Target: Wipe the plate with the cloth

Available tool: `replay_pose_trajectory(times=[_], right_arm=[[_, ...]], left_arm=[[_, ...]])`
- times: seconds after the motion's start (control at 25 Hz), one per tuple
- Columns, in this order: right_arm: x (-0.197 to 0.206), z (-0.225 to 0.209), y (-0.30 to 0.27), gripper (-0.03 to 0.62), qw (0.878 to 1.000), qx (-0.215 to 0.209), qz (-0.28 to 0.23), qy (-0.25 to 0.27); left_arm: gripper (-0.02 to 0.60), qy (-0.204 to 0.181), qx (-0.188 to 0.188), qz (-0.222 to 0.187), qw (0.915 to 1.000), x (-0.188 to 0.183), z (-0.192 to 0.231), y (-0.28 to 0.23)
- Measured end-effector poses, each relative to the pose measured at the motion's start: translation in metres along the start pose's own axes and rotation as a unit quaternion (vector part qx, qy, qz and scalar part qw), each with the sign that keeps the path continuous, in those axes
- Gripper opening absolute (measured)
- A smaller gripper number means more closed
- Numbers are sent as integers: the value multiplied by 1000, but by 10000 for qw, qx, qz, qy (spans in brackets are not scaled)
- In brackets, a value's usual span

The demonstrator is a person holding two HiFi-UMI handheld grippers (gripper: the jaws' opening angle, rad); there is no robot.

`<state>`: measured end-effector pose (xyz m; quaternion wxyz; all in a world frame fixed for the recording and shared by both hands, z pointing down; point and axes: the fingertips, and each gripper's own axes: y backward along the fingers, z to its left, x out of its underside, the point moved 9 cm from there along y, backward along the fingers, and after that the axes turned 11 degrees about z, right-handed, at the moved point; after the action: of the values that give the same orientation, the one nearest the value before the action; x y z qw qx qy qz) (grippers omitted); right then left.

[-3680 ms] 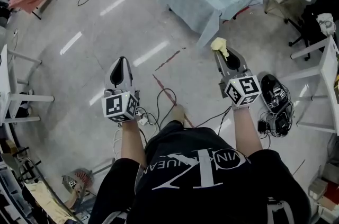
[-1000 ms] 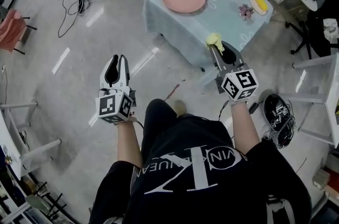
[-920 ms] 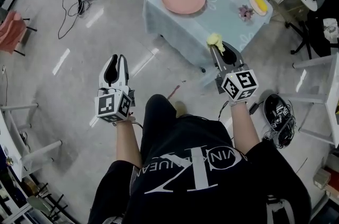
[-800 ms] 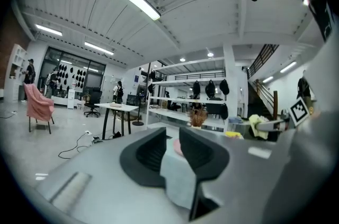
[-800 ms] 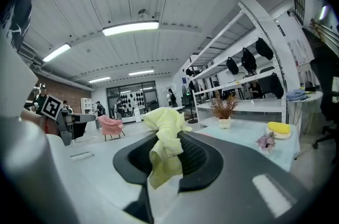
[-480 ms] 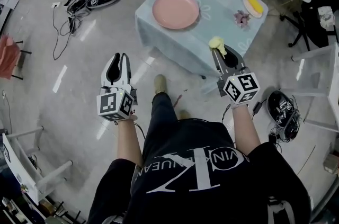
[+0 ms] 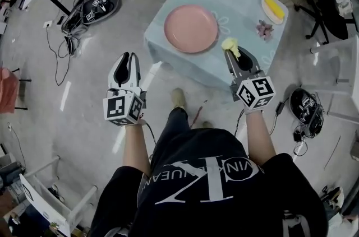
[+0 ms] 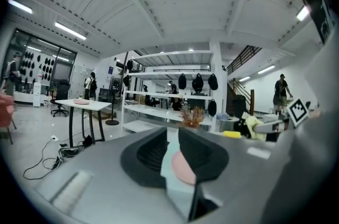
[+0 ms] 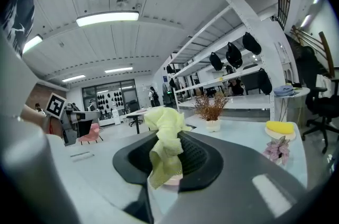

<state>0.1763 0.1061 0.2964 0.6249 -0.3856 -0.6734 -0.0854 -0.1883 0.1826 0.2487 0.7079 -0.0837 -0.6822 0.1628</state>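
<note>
Yellow cloth (image 7: 230, 46) is bunched in the right gripper (image 7: 234, 54), whose jaws pinch it. The right gripper view shows it draped down between them. Nothing is in the left gripper (image 7: 125, 57). Its jaws are drawn together to a thin slit, and it is held over bare floor (image 7: 84, 90) at centre left.

The pink plate (image 7: 190, 28) lies on the pale blue table (image 7: 247, 6), upper centre of the head view.

Change: over the last few seconds the table has slid from the top edge down toward mid-frame, so the person has walked up to it. The cloth now hangs at the table's near edge, just right of the plate and not touching it.

Judgement: the approach is nearly done and wiping has not begun. The cloth next needs lowering onto the plate's face.
</note>
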Motion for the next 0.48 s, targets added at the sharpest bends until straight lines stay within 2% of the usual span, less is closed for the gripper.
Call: replay_pose_trajectory(times=[0.48], right_arm=[[7, 1, -90, 87, 9972, 460, 489, -317]], left_arm=[[0, 48, 872, 636, 9942, 9, 63, -119]])
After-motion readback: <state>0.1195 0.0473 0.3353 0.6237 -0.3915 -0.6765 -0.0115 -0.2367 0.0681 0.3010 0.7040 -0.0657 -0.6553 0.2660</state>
